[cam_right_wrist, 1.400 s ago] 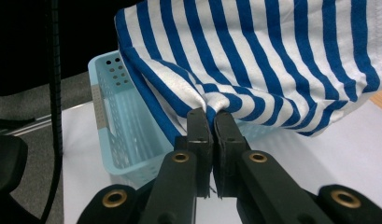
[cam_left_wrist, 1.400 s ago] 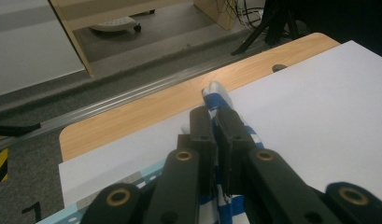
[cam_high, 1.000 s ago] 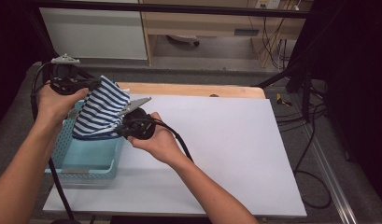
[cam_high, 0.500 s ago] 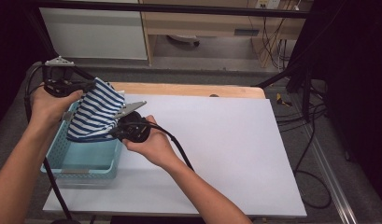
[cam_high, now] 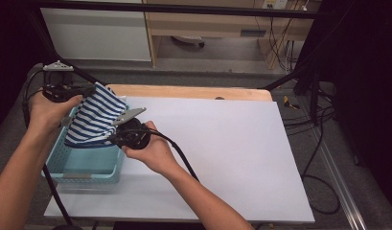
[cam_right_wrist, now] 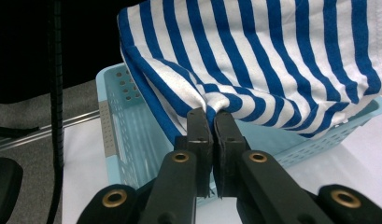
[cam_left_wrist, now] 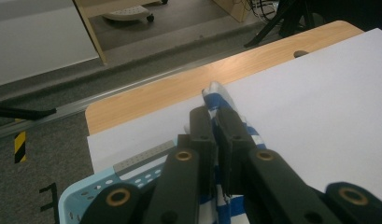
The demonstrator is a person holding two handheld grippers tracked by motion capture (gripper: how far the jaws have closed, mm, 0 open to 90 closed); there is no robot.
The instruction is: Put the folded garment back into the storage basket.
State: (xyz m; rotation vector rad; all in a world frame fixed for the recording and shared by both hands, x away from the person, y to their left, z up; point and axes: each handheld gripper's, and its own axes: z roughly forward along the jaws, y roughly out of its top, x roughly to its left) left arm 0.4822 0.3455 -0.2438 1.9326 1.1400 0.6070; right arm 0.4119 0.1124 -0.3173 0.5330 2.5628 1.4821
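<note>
A: Status? Which step?
B: Lifting striped cloth (cam_high: 95, 117) out of blue basket (cam_high: 86, 165), far-left of desk (cam_high: 241, 143). Cloth hanging stretched betw both tongs, above basket, lower edge just over basket rim.
A: Tongs?
B: Left tongs (cam_left_wrist: 215, 122) clamped tight on cloth's upper corner, cloth poking out past tips. Right tongs (cam_right_wrist: 213, 122) pinched shut on a bunched fold at lower edge. Both gripping cloth, no slack in jaws.
A: Next?
B: Prob carrying cloth rightward to open white area of desk, keeping both grips closed. Needing lift enough to clear basket rim, then pulling hands apart to spread flat. Risk: hem snagging basket wall, dragging basket along.
</note>
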